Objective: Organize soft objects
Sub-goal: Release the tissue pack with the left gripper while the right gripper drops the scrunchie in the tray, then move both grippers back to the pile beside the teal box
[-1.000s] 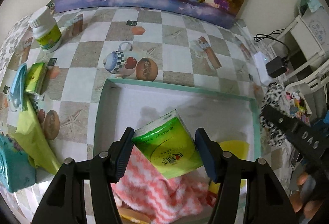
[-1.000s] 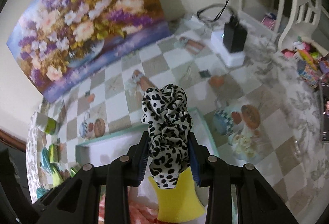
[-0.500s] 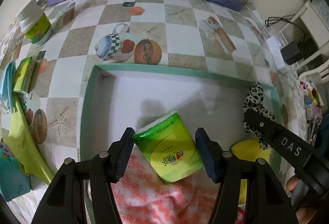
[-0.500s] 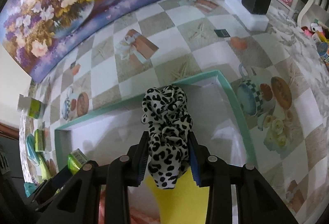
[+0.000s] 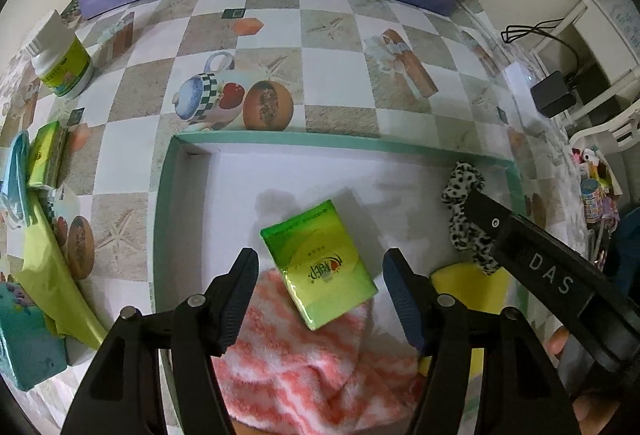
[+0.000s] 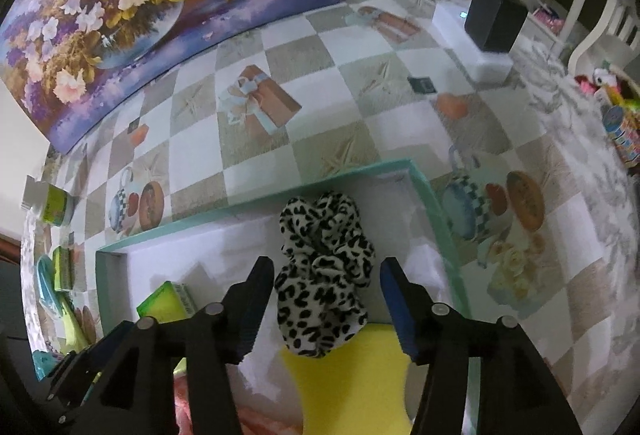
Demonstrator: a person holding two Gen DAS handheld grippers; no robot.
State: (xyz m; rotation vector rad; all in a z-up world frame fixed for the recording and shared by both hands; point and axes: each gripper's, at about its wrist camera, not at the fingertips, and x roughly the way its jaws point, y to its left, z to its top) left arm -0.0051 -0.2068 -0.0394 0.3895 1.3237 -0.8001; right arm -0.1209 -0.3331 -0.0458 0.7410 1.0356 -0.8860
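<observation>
Left wrist view: the right gripper's arm covers the lower part of the leopard-print scrunchie [image 5: 464,195] and part of the yellow sponge [image 5: 468,285]. The pink-and-white cloth [image 5: 312,367] runs beneath the green tissue pack [image 5: 320,267] and off the bottom edge.

Right wrist view: the left gripper's finger hides most of that pack. The toys [image 6: 616,103] at the right edge are blurred and unidentifiable.

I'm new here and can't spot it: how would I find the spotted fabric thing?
Look inside the shallow teal-rimmed box on the checkered tablecloth. In its corner, partly on a yellow sponge, lies the leopard-print scrunchie. It is the only black-and-white spotted thing there.
</observation>
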